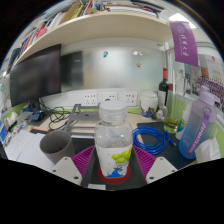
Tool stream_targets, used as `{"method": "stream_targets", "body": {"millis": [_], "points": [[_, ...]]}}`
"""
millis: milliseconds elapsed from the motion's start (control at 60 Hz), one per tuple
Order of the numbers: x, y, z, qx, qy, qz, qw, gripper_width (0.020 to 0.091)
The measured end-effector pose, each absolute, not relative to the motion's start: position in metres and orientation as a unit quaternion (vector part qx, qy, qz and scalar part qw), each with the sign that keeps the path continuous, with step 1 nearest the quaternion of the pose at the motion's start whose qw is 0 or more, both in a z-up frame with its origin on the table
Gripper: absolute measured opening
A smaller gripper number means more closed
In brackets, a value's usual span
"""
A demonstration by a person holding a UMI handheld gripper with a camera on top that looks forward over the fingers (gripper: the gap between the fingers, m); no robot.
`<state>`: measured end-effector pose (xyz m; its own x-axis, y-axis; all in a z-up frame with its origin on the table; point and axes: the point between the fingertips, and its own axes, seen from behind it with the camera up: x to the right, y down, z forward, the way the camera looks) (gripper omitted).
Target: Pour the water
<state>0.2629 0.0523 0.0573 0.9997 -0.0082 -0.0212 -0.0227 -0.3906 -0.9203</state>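
- Holding a clear plastic water bottle [113, 140] upright, the gripper [113, 170] has both pink pads [84, 162] pressed against its sides, clenched on it.
- Its white cap looks closed, though that is hard to confirm.
- A grey cup [56, 147] stands on the desk [25, 148] just left of the bottle.
- Pouring appears not yet begun: the bottle is untilted, so tipping it over the cup remains.

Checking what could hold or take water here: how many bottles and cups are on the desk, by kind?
Bottles: 3: clear bottle between the fingers, dark bottle, lilac bottle.
Cups: 2: grey cup, white cup.
Total: 5
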Motion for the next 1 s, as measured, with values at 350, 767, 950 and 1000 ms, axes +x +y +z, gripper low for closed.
{"method": "stream_targets", "body": {"millis": [350, 767, 950, 1000], "points": [[0.244, -0.049, 0.106, -0.870, 0.077, -0.016, 0.486, 0.0774], [0.209, -0.074, 0.198, -0.852, 0.056, -0.049, 0.519, 0.0780], [0.205, -0.073, 0.211, -0.843, 0.063, -0.059, 0.531, 0.0774], [0.205, -0.072, 0.210, -0.843, 0.066, -0.061, 0.530, 0.0773]]}}
